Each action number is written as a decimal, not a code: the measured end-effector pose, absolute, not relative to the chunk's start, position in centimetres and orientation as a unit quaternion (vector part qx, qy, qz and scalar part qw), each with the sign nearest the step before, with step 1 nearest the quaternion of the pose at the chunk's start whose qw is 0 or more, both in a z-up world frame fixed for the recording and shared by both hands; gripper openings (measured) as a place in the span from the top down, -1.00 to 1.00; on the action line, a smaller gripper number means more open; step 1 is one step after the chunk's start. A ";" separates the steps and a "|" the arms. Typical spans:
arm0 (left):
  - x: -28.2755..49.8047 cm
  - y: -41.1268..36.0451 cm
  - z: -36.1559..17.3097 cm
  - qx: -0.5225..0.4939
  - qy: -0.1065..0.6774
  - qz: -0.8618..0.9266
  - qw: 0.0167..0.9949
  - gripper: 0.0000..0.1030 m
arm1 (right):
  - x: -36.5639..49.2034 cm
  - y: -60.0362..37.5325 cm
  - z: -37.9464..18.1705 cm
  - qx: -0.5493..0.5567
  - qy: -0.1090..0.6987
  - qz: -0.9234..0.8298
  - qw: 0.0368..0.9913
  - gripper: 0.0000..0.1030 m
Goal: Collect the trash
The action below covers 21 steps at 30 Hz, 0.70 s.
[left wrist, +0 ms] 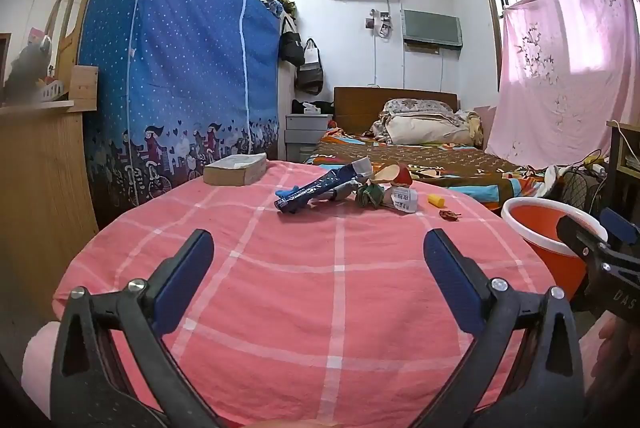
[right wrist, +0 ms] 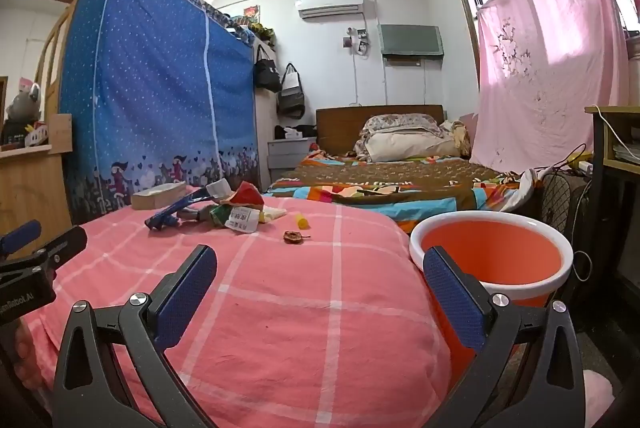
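At the far side of the pink checked tabletop [left wrist: 340, 268], the trash is found lying uncollected in a loose cluster: a blue wrapper [left wrist: 316, 188], a crumpled green wrapper [left wrist: 370, 194], a white printed label [left wrist: 404, 200] and a red-and-tan scrap [left wrist: 396, 174] touching or overlapping one another. A small yellow piece [left wrist: 436, 201] and a brown dried scrap [left wrist: 449, 215] are seen apart from the cluster, towards the bucket side. An orange bucket with a white rim [right wrist: 492, 256] is placed just beside the tabletop's right edge; as far as its interior is shown, nothing has been deposited in it. The task is therefore judged not yet begun, with every item left to be moved.

The left tool [left wrist: 320, 264] is held released, jaws wide, nothing between them, well short of the trash. The right tool [right wrist: 320, 276] is likewise held released and empty, near the bucket. A book-like block [left wrist: 235, 169] is noted beyond the cluster and is judged not to be trash.
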<state>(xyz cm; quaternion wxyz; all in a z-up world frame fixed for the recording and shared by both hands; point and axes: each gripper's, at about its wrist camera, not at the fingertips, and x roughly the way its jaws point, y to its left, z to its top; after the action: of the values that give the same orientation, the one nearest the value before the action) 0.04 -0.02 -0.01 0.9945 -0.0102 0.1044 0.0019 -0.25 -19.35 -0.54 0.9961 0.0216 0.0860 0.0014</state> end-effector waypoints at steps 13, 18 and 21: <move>-0.2 0.4 0.0 -0.014 0.102 0.001 0.995 -1.00 | -0.1 -18.9 -0.9 0.020 0.088 0.002 0.996 -1.00; -0.2 0.3 0.0 -0.014 0.102 0.001 0.995 -1.00 | -0.1 -19.0 -0.7 0.019 0.087 0.002 0.996 -1.00; 0.0 0.1 0.1 -0.013 0.102 0.000 0.995 -1.00 | -0.2 -19.1 -0.7 0.019 0.087 0.002 0.996 -1.00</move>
<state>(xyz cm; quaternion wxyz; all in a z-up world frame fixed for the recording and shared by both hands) -0.03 0.10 0.09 0.9947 -0.0126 0.1024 0.0002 -0.16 -19.09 -0.69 0.9960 0.0194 0.0874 0.0025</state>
